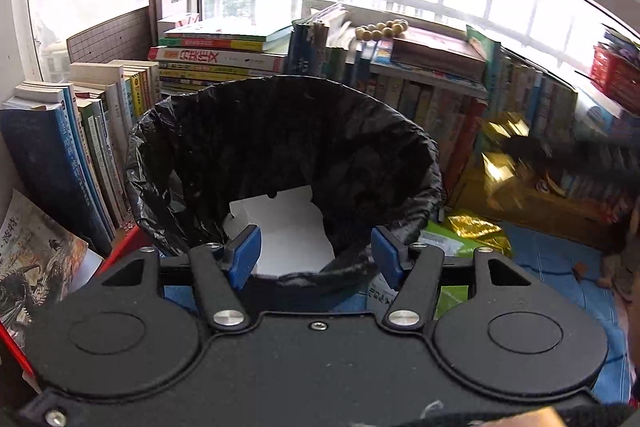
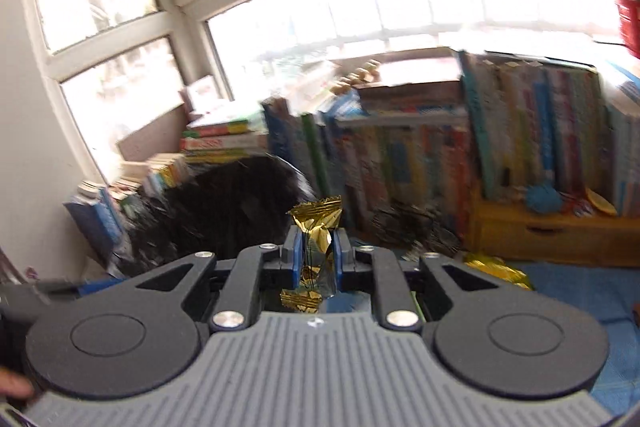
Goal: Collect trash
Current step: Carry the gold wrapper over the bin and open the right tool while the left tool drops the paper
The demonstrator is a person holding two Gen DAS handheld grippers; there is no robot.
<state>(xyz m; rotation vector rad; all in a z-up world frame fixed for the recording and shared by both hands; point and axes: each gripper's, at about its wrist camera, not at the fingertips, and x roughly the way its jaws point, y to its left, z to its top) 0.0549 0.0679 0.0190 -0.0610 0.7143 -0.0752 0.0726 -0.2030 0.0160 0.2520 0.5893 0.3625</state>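
While it tilts downward over the near rim of the bin, the left gripper [image 1: 316,253] has its blue pads [image 1: 245,254] spread well apart with nothing between them; they frame the bin's mouth from the near side. The bin [image 1: 280,163] is lined with a black bag whose crumpled edge folds over the rim, and white paper [image 1: 286,231] lies at the bottom, seen straight ahead between the two pads. To the left of the bin a row of upright books [image 1: 72,151] stands close against its side, and stacked books [image 1: 216,55] rise behind it under the window, so the only free way in is from above and from the near side. To the right of the bin, on the blue mat [image 1: 560,259], lie a green packet [image 1: 444,239] and a crumpled gold wrapper [image 1: 476,227], near the bin's base. In the right wrist view the right gripper [image 2: 316,253] also points somewhat downward and its pads are nearly together, pinching a gold foil wrapper [image 2: 318,227] that stands upright between them, its top sticking out beyond the fingertips and its lower end hanging behind them. The bin's black bag [image 2: 224,215] sits ahead and to the left of this gripper, blurred. Further right, another gold wrapper [image 2: 500,269] lies on the mat before a wooden shelf unit [image 2: 552,231] packed with books.
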